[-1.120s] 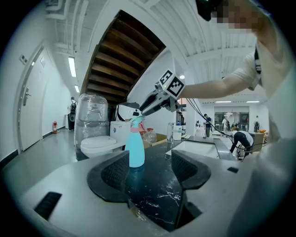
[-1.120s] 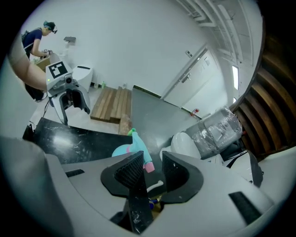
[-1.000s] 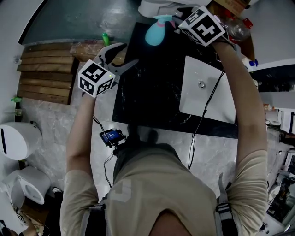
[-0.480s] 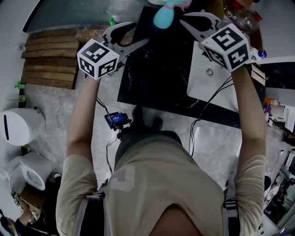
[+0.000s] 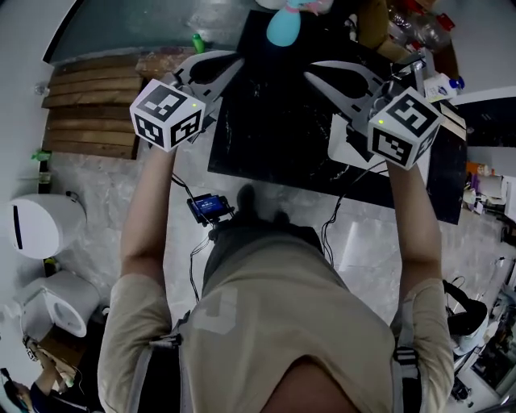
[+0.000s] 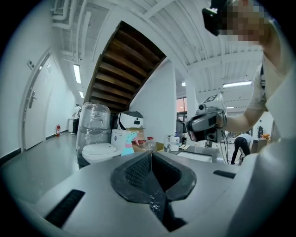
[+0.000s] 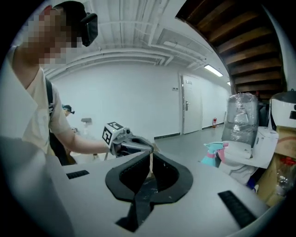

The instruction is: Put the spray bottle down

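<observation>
The black desk (image 5: 266,137) runs from its left edge, beside the wooden slats (image 5: 85,97), to a crowded far right corner with a cardboard box (image 5: 373,20) and clear plastic bottles (image 5: 411,28). A broad stretch of dark top lies open between the two claws and on toward the far edge. The near edge sits just ahead of the person's body.

The left claw (image 5: 238,60) hangs over the desk's left edge. Its jaws have just been closing and now meet tip to tip with nothing between them. The right claw (image 5: 309,73) reaches in from the right above a white panel (image 5: 343,133). Its jaws have also just been closing, and they stand together, empty.

The spray bottle (image 5: 284,22) stands upright at the far edge of the desk, well apart from both claws and touched by neither.

The desk top is glossy black stone with thin white veins. The bottle has a rounded turquoise body, a pink collar and a turquoise trigger head. The slats are plain brown boards, and the floor is pale grey marble. Each claw carries a cube with square black-and-white markers.
</observation>
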The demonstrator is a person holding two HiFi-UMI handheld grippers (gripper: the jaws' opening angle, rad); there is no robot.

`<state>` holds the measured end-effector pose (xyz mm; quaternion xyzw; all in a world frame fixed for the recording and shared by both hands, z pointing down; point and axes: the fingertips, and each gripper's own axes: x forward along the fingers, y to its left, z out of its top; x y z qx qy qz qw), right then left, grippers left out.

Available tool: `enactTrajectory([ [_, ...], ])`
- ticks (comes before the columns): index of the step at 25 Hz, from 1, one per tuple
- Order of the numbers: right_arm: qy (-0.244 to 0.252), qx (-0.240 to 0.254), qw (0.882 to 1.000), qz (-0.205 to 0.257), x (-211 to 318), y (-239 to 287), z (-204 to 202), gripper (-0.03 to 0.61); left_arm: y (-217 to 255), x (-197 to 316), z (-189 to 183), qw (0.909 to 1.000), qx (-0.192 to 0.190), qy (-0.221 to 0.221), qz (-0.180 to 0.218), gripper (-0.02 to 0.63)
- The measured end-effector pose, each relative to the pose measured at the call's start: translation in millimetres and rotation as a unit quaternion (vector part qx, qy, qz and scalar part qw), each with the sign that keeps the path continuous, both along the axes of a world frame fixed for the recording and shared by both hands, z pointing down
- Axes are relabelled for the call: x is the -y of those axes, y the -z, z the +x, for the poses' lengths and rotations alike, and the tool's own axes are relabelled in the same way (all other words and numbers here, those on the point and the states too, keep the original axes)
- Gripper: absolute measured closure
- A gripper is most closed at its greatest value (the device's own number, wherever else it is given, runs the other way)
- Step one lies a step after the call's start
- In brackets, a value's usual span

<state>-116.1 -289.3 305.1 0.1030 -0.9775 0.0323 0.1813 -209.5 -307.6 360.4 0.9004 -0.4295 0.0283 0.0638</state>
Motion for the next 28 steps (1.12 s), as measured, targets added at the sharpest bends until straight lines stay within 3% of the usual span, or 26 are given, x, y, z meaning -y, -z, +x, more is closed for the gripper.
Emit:
enactTrajectory([
  [7,0.003,0.039,0.999,-0.02,-28.9,0.3,16.6,0.545,7.7,-21.0,18.0,0.9992,-0.031,-0.007,-0.024,0.603],
  [15,0.001,0.081,0.996,-0.04,-61.4,8.7,52.3,0.545,43.7,-58.9,62.2,0.9986,-0.05,-0.016,0.004,0.603],
  [21,-0.035,0.198,0.975,-0.096,-100.0,41.8,94.5,0.545,73.9,-94.0,97.1,0.9988,-0.034,0.005,0.035,0.603],
  [28,-0.045,0.243,0.964,-0.1,-148.6,57.1,146.2,0.545,86.8,-131.6,138.7,0.9965,-0.076,0.026,0.025,0.603],
])
